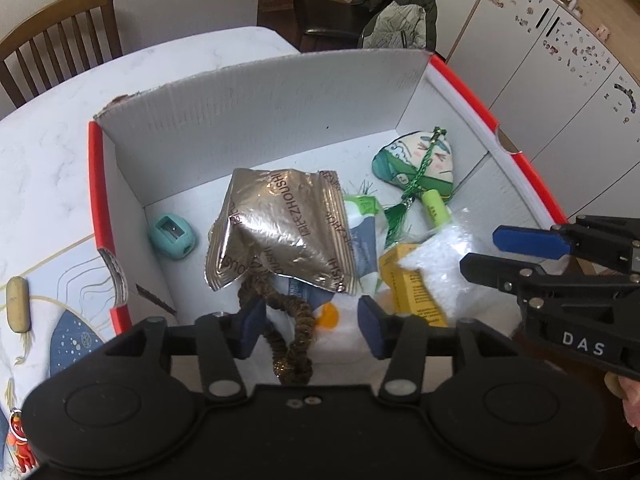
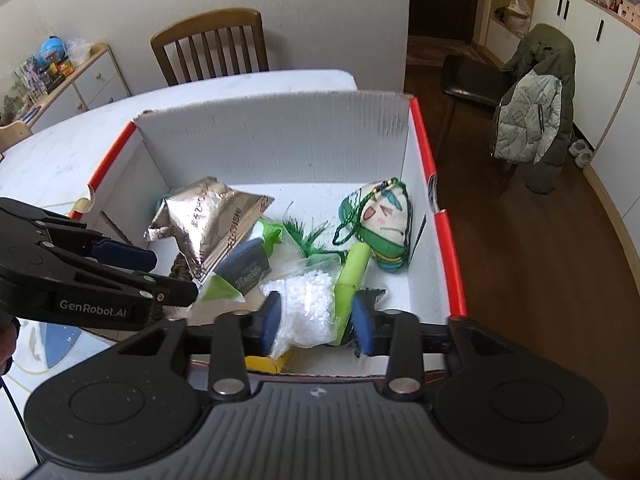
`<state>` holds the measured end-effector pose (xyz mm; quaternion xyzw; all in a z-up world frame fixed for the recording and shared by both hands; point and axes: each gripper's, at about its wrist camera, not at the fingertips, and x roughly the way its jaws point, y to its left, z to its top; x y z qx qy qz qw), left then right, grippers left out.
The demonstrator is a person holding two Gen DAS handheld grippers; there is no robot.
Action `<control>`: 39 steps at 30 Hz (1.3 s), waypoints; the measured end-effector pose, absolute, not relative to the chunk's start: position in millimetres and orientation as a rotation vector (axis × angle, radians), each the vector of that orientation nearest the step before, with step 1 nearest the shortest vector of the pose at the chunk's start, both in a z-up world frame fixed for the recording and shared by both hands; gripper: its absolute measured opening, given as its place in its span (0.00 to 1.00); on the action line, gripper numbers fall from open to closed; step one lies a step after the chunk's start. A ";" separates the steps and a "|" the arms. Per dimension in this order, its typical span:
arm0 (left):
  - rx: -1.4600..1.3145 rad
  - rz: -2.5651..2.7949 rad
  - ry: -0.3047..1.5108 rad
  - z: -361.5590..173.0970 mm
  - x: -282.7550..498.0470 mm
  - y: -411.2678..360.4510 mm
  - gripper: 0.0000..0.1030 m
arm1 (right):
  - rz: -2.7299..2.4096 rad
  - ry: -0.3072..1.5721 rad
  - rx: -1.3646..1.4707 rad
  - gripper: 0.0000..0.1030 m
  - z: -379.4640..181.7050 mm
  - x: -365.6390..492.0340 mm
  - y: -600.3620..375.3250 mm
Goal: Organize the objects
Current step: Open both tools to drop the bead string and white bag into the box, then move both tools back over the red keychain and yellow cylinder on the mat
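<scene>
Table (image 1: pixel 52 152) nearly cleared: box (image 1: pixel 256 92) holds most items, 2 things lie outside; left gripper (image 1: pixel 312 330) and right gripper (image 2: pixel 316 322) gape, empty.

left gripper (image 1: pixel 312 328) open over box (image 1: pixel 256 96); foil packet (image 1: pixel 276 232), brown scrunchie (image 1: pixel 292 328), teal sharpener (image 1: pixel 173 236) inside.

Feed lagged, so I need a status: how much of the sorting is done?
Mostly packed: the foil packet, teal sharpener, pouch and bead bag sit in the box. Both tongs, left and right, hover open, holding nothing. The tan piece remains on the table.
</scene>
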<state>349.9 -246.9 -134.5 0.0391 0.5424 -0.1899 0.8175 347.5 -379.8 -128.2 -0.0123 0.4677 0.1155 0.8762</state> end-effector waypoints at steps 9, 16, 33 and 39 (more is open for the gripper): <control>0.079 -0.444 1.077 -111.3 331.1 -248.4 0.75 | 0.253 0.919 0.006 0.50 -104.5 335.1 -388.5; 0.091 -0.450 0.992 -91.0 314.0 -242.5 0.82 | 0.271 0.864 0.027 0.59 -86.7 319.2 -389.6; -0.006 -0.486 0.881 -59.2 273.9 -180.7 0.97 | 0.288 0.776 0.127 0.76 -51.7 260.7 -361.7; 0.018 -0.486 0.838 -46.1 262.6 -152.6 0.99 | 0.250 0.723 0.112 0.81 -37.3 239.1 -338.1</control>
